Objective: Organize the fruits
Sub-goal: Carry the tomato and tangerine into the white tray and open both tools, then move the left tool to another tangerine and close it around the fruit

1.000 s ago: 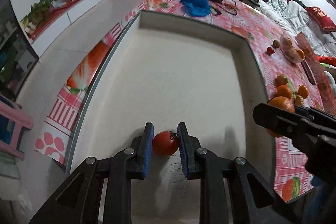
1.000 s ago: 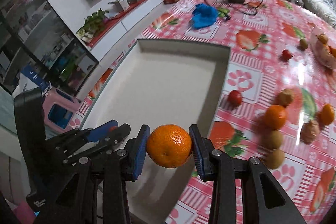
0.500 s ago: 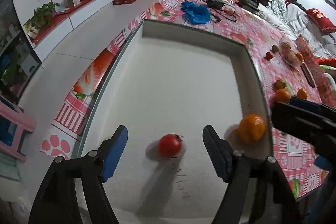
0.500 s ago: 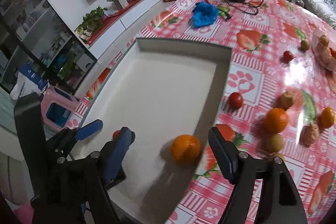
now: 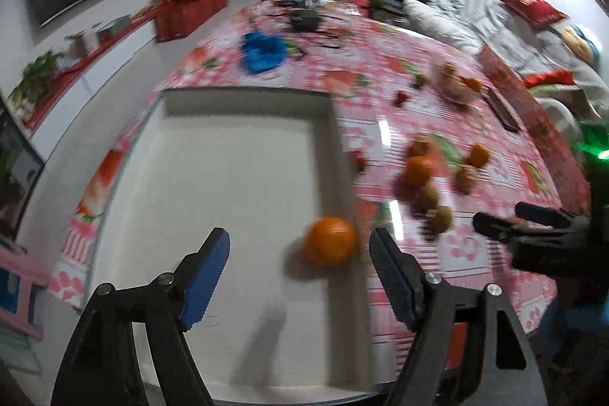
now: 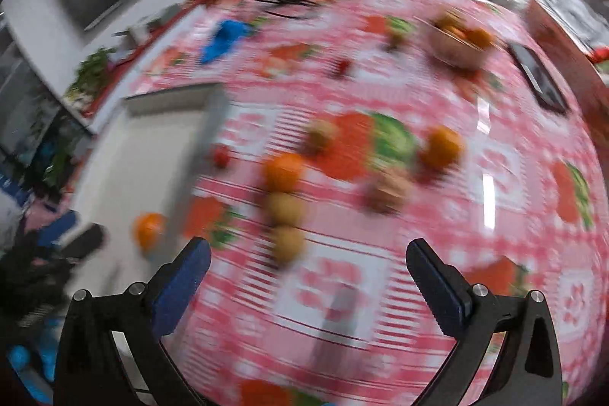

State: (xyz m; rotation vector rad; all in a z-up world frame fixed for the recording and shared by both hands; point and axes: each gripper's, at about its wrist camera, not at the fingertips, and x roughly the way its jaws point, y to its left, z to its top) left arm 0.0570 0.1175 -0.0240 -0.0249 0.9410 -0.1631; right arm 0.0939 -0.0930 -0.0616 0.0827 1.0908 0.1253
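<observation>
An orange (image 5: 329, 241) lies inside the white tray (image 5: 228, 109), against its right wall. My left gripper (image 5: 300, 253) hovers open above the tray, with the orange below the gap near the right finger and no pad touching it. My right gripper (image 6: 308, 265) is over the red checked tablecloth; its jaws are opening and nothing is between them. Ahead of it lie loose fruits: an orange (image 6: 283, 172), two brown kiwis (image 6: 285, 208), a second orange (image 6: 443, 147) and a small tomato (image 6: 220, 155). The right wrist view is blurred by motion.
A bowl of fruit (image 6: 456, 44) stands at the back right of the table, with a dark flat slab (image 6: 540, 75) beside it. A blue cloth (image 5: 262, 52) and black cables lie beyond the tray. The table's left edge runs along the tray.
The left gripper opened and let go of the small red tomato, which is now out of view. The right opened and dropped its orange into the tray. Both swung right.
</observation>
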